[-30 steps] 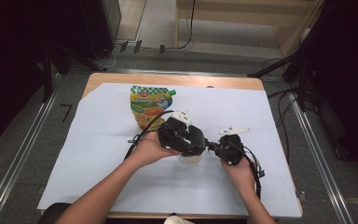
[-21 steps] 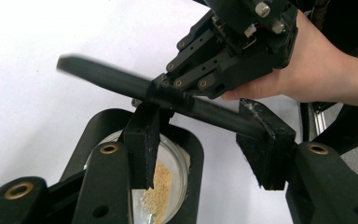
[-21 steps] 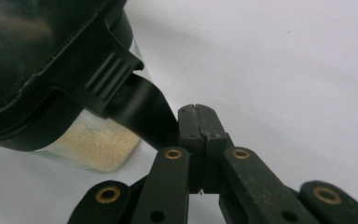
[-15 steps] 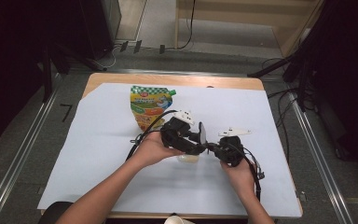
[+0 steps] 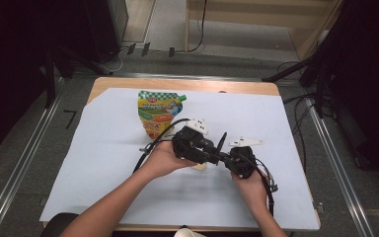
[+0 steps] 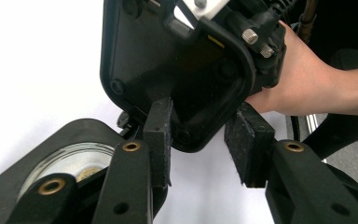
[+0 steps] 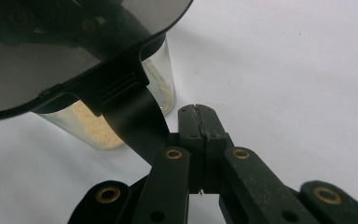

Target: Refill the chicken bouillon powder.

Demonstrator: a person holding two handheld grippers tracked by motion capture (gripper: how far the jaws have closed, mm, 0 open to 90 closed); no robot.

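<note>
White paper (image 5: 103,163) covers the wooden table (image 5: 276,90), dark floor and cables all around it, and both hands are bunched together at the middle. The left gripper (image 6: 205,140) hangs over a small glass jar (image 7: 165,79), its jaws half-spread and just now closing in, nothing pinched between the pads yet. Ahead of those pads sits the black body of the right gripper (image 7: 200,116), whose jaws are pressed tight together, empty, their tips just beside the jar. The jar stands on the paper between the two tools, in the high view tucked under the left hand (image 5: 165,158). A green and yellow pouch (image 5: 158,112) lies farther back, well apart.

Risk here, I'd say, is crowding: two bulky tools around one small jar. If the left jaws keep closing off-centre they could clip the right gripper or nudge the jar over. Smooth glass against a shaky grip could also slip.

Materials now: the jar is clear, round and straight-walled, with pale yellow grainy powder inside. The pads are matte black, rough-edged foam blocks; the arms are hard black plastic with brass rivets. The pouch looks glossy, with a spout at one corner.
</note>
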